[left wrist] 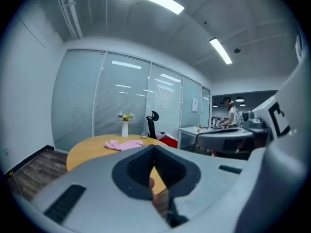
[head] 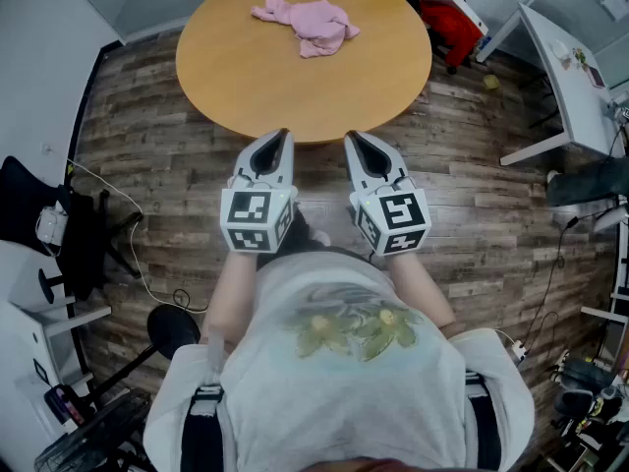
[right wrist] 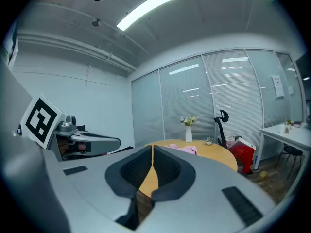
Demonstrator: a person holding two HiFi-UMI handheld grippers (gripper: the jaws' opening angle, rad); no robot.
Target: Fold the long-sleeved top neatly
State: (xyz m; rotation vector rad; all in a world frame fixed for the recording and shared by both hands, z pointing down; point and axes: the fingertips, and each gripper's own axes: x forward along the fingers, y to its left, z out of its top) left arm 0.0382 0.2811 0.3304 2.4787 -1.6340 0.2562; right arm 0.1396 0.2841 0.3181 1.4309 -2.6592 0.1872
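The pink long-sleeved top (head: 307, 23) is lying crumpled on the round surface's (head: 246, 87) far side, looking light and limp, probably best pinched at its shoulder seams, while the left gripper (head: 282, 135) and right gripper (head: 352, 137) are hovering at the near edge, fingers closed on nothing

Round wooden table (head: 295, 87), plank floor (head: 147, 165), glass partitions (left wrist: 121, 96).

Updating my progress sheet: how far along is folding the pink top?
Nothing done: the crumpled pink long-sleeved top lies bunched on the round wooden table. Nothing in hand: left gripper and right gripper are shut, empty, at the table's near edge. Spreading and every fold remain.
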